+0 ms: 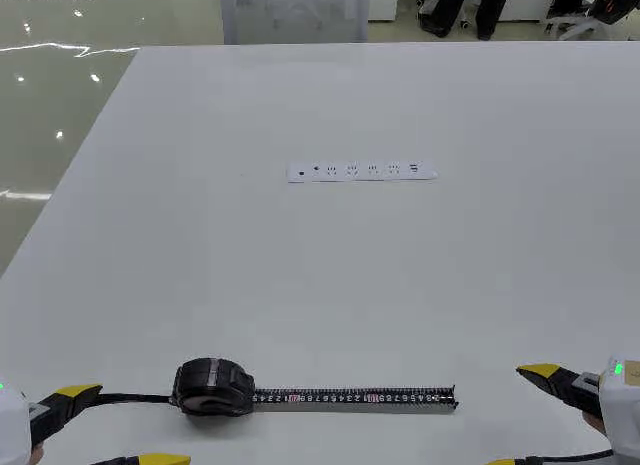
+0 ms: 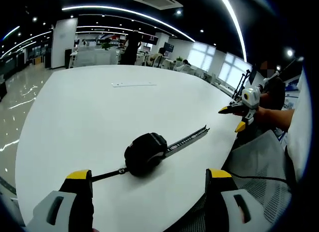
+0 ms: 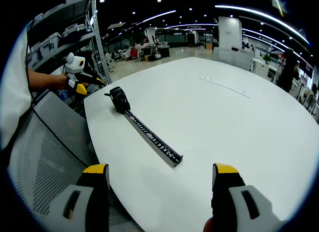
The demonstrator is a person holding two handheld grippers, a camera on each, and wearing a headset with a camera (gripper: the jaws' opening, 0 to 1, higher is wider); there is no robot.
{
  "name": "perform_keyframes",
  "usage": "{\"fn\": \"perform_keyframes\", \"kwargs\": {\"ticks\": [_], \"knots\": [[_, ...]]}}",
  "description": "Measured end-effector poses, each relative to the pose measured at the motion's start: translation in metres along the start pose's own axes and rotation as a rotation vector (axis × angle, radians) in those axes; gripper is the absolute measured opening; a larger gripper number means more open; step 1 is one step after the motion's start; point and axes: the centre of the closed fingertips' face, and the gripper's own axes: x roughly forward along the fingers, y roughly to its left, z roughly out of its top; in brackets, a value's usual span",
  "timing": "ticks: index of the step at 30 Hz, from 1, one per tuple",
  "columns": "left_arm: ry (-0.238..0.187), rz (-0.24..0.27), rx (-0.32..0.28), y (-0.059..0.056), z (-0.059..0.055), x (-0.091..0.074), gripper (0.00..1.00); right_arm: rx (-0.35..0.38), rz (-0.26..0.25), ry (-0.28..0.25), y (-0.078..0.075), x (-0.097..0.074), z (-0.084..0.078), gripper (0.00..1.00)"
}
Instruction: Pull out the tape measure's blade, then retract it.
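Observation:
A black tape measure (image 1: 212,387) lies near the front edge of the white table (image 1: 380,275). Its dark blade (image 1: 355,397) is drawn out to the right and lies flat on the table. A black strap (image 1: 130,396) trails from the case toward my left gripper (image 1: 118,425), which stands open just left of it with nothing between its yellow-tipped fingers. My right gripper (image 1: 528,417) is open at the front right, apart from the blade's end hook (image 1: 453,397). In the left gripper view the case (image 2: 144,153) sits ahead of the jaws. The right gripper view has the blade (image 3: 152,137) running away toward the case (image 3: 119,99).
A white power strip (image 1: 362,171) lies flat in the middle of the table. Glossy floor (image 1: 50,105) lies beyond the table's left edge. Chairs and people's legs stand past the far edge. Shelving (image 3: 65,27) stands behind the person.

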Motion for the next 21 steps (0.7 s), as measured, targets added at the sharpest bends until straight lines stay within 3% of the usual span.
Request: {"fn": "perform_keyframes", "kwargs": {"ticks": [13,21], "knots": [[-0.035,0.03,-0.008,0.001,-0.001,-0.007,0.91,0.051,-0.039,-0.054,0.006,-0.011,-0.002,0.88],[-0.072,0.02,-0.018,-0.004,0.004,-0.009,0.91,0.062,-0.051,-0.072,0.009,-0.014,-0.005,0.89]]}}
